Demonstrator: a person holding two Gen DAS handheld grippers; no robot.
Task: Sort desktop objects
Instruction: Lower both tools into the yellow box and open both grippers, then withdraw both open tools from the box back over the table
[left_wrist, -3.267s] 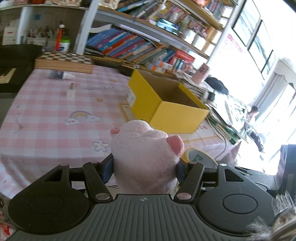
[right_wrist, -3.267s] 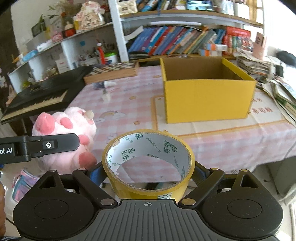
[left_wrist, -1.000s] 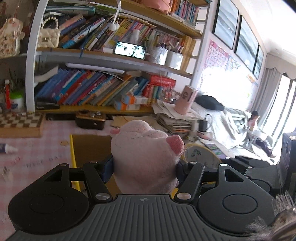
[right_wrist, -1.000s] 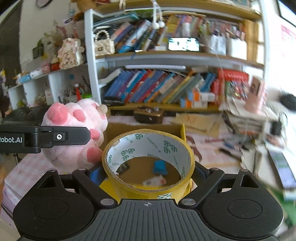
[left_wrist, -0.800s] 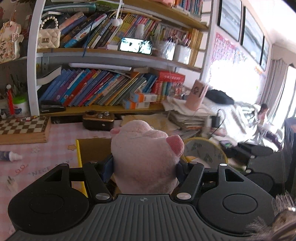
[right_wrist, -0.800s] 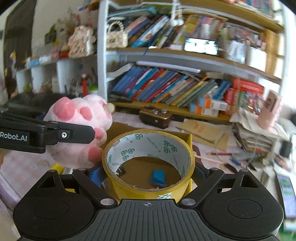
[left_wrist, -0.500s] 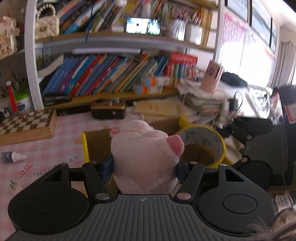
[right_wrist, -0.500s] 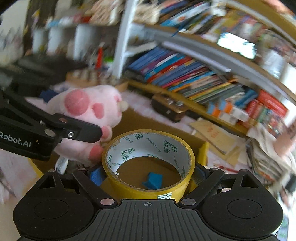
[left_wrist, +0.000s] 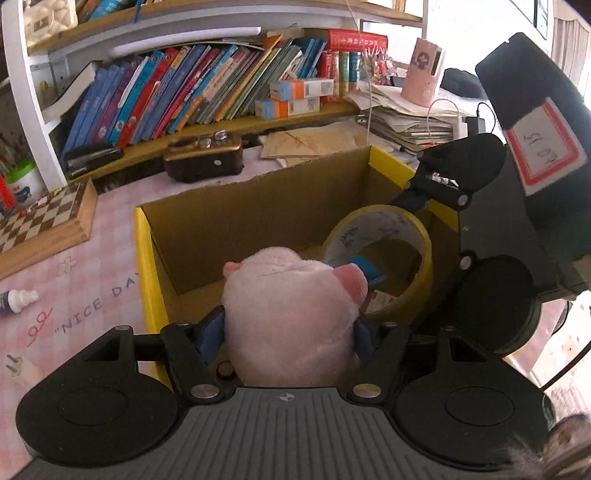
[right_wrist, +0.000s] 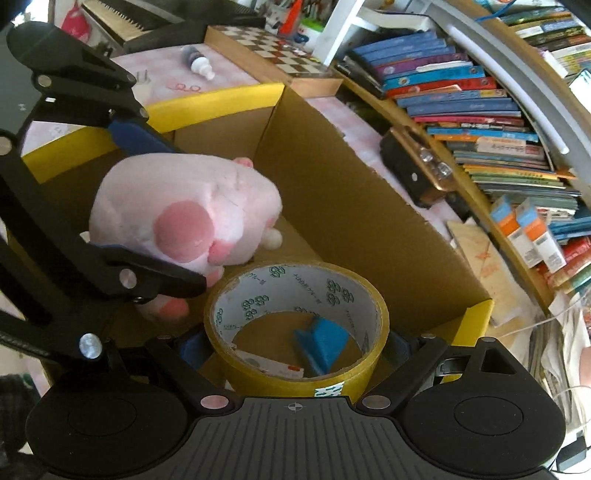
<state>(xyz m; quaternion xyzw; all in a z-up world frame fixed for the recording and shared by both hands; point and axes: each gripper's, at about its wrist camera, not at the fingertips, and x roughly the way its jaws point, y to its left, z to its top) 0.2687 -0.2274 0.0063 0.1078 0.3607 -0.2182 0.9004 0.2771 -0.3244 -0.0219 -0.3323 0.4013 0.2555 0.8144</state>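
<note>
My left gripper (left_wrist: 288, 332) is shut on a pink plush pig (left_wrist: 291, 317) and holds it over the open yellow cardboard box (left_wrist: 147, 258). The pig also shows in the right wrist view (right_wrist: 181, 218), between the left gripper's black fingers (right_wrist: 162, 275). My right gripper (right_wrist: 295, 347) is shut on a yellow tape roll (right_wrist: 295, 373) and holds it above the box's inside (right_wrist: 351, 206). The tape roll also shows in the left wrist view (left_wrist: 417, 240). A blue object (right_wrist: 323, 341) and a white card (right_wrist: 269, 365) lie on the box floor, seen through the roll.
A chessboard (left_wrist: 40, 221) and a small bottle (left_wrist: 16, 299) lie on the pink checked tablecloth (left_wrist: 74, 280) left of the box. A dark case (left_wrist: 203, 157) sits behind the box. Bookshelves (left_wrist: 207, 85) and paper stacks (left_wrist: 410, 118) stand beyond.
Both grippers have moved forward and tilted down over the box. The plush pig and the tape roll now hang above its open inside, still gripped.
</note>
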